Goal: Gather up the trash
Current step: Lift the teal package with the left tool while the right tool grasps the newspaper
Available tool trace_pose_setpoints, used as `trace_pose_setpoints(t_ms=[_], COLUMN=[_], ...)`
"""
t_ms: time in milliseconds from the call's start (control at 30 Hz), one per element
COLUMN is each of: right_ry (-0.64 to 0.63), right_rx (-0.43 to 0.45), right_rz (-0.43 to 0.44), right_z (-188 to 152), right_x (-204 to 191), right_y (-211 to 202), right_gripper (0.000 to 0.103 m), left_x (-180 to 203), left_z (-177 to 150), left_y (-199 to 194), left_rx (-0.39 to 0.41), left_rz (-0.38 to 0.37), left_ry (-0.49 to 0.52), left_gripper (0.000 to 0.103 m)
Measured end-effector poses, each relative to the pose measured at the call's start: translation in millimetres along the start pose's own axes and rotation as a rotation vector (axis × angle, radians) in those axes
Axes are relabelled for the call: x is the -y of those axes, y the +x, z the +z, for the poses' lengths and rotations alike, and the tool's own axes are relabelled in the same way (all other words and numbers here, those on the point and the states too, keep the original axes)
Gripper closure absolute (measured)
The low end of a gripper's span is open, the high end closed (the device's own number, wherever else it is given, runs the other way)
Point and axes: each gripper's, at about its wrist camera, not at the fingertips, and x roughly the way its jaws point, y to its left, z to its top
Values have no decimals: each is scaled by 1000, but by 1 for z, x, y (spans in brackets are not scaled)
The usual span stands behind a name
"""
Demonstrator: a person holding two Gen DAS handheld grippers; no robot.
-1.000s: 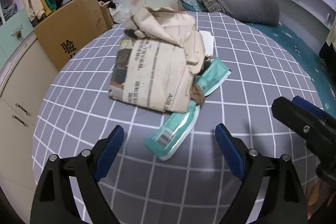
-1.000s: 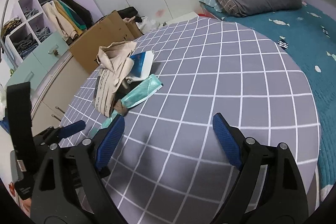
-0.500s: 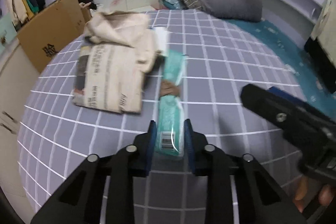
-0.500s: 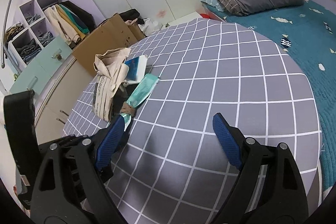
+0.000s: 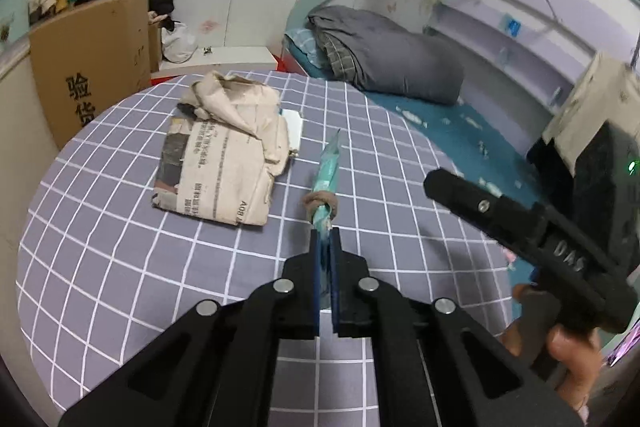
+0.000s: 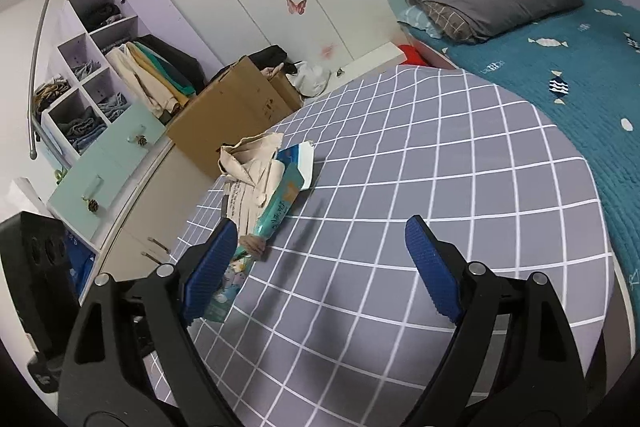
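Note:
My left gripper (image 5: 325,241) is shut on the near end of a long teal plastic wrapper (image 5: 329,171) with a brown band round its middle. It is held edge-on, raised off the grey checked table (image 5: 120,235). The wrapper also shows in the right wrist view (image 6: 276,215), beside my left blue finger. A crumpled newspaper (image 5: 224,155) lies on the table to the left, with a white and blue carton (image 5: 294,125) behind it; the carton also shows in the right wrist view (image 6: 298,157). My right gripper (image 6: 320,267) is open and empty above the table.
A cardboard box (image 5: 92,59) stands past the table's left edge by the cabinets (image 6: 104,163). A bed with a teal cover (image 6: 580,67) and a folded grey duvet (image 5: 384,55) lies to the right. The right gripper's body (image 5: 532,227) shows at the right of the left wrist view.
My left gripper moved onto the teal wrapper, closed on its near end and lifted it off the table, turning it edge-on. My right gripper stayed open, shifting slightly.

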Motion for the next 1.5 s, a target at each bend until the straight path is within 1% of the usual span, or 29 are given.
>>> trace_pose_setpoints(t_ms=[133,233,333,400,467,600,733,833,867,900,933,967,1000,1033,1100,1200,1300,1433,1500], right_ry=[-18,-23,20,44,50,98,121,117,115,115,112,111,106,94,33,-20,-77,-113,-136], right_rx=[-30,-60,-118,-153,-182,-248,-286,-295,-298,-301,-316,-327,-339,-334,-292,-237,-199,-169,-169], right_rz=[10,22,81,119,134,174,174,168,165,158,146,146,152,152,149,164,176,206,222], right_z=[-4,-7,-8,-9,-9,-8,-7,-5,-5,-5,-6,-7,-9,-10,-11,-10,-6,-7,-10], right_x=[-8,-15,-17,-20,-27,-34,-43,-52,-55,-56,-58,-58,-59,-61,-70,-86,-107,-130,-143], right_y=[10,21,39,53,69,101,126,137,141,144,151,155,159,160,151,138,122,110,107], right_gripper=[19,19,19,19,20,28,30,37,47,61,68,79,85,87,93,98,99,99,99], left_x=[-16,-30,-53,-68,-78,-96,-111,-118,-119,-120,-122,-124,-124,-125,-127,-132,-137,-145,-152], left_z=[-3,0,2,2,0,-4,-4,-5,-6,-6,-7,-7,-7,-7,-7,-7,-8,-11,-13], left_y=[-18,-33,-50,-57,-61,-62,-58,-54,-53,-53,-52,-52,-52,-52,-55,-59,-69,-82,-90], left_rx=[65,116,162,187,194,202,195,186,183,182,179,176,174,174,180,191,210,233,246], left_rz=[27,73,118,170,196,242,250,245,242,241,239,236,233,232,227,220,216,227,232], left_ry=[-36,-61,-109,-140,-168,-209,-236,-251,-254,-255,-254,-253,-252,-252,-249,-260,-271,-282,-294], left_gripper=[100,100,100,100,100,100,100,100,100,100,100,100,100,100,100,100,100,100,100])
